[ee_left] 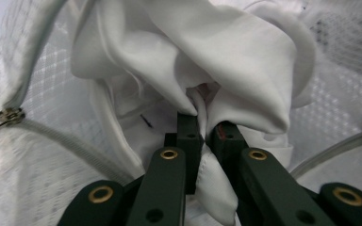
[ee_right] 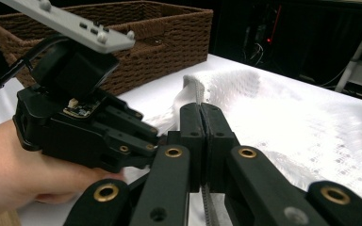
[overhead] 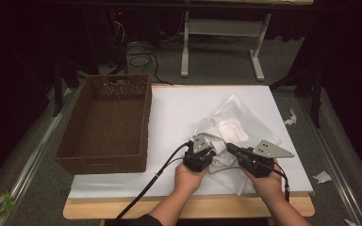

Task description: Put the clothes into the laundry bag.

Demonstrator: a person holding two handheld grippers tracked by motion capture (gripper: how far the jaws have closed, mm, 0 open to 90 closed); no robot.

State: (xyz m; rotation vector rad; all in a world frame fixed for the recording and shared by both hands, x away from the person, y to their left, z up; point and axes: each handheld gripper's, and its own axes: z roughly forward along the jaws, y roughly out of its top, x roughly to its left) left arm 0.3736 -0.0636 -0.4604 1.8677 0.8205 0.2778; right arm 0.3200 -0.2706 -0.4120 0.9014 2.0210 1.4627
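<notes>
Pinching white cloth (ee_left: 226,61) between left gripper (ee_left: 206,129) fingers (ee_left: 188,134).

Brown woven wicker basket (overhead: 104,123) sits on the left part of the white rectangular table top (overhead: 179,110), long side running front to back. White mesh laundry bag (overhead: 245,123) lies right of it, toward the front, with crumpled white cloth (overhead: 213,132) at its left edge. Left gripper (overhead: 204,151) and right gripper (overhead: 231,149) sit side by side at the bag's near edge, left one nearer the basket.
</notes>
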